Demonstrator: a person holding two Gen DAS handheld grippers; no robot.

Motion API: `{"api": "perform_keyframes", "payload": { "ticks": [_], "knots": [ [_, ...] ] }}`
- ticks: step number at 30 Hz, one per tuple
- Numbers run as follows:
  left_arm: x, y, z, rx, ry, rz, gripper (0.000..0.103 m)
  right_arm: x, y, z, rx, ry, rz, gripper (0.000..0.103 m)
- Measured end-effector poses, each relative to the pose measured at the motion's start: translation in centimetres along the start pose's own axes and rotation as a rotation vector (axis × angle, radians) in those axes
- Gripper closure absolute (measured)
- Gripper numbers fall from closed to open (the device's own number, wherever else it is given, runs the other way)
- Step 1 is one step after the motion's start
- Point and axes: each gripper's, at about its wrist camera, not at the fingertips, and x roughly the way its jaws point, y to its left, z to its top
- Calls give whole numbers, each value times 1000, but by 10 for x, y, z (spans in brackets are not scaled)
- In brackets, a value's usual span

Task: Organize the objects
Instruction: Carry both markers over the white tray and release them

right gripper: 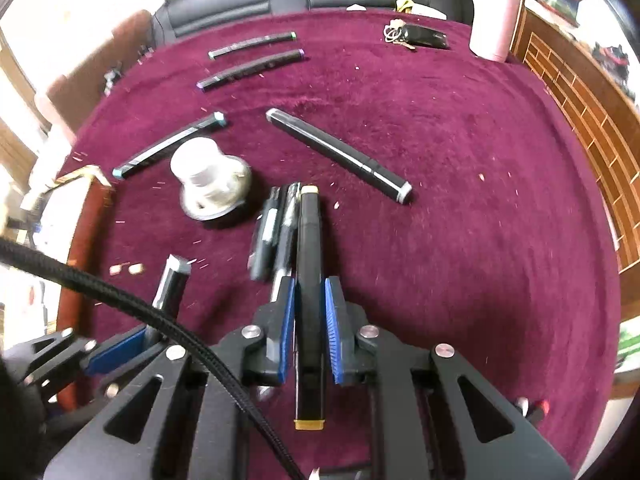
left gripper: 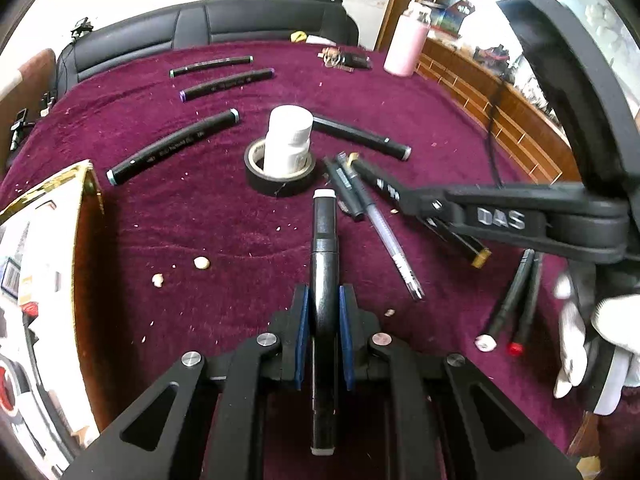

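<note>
Presently, a white-capped marker is clamped in the left gripper at lower centre; a yellow-capped marker is clamped in the right gripper.

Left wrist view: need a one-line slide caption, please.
Left gripper clamps a white-capped marker above the maroon cloth; right gripper grips a gold-capped marker.

The white bottle and the tape roll around it are smeared by blur in the right wrist view. The box is cut off by the left edge. The print on the markers is too small to read. The pink bottle is cut off at the top.
</note>
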Motion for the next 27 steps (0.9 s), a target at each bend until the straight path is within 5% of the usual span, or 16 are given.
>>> {"api": "perform_keyframes", "payload": {
  "ticks": [12, 27],
  "knots": [
    [-67, 24, -30, -78, -120, -39, 92, -46, 24, -36, 70, -21, 294, 90],
    [-181, 99, -69, -210, -340, -14, 91, -93, 144, -51, -153, -38, 444, 90]
  ]
}}
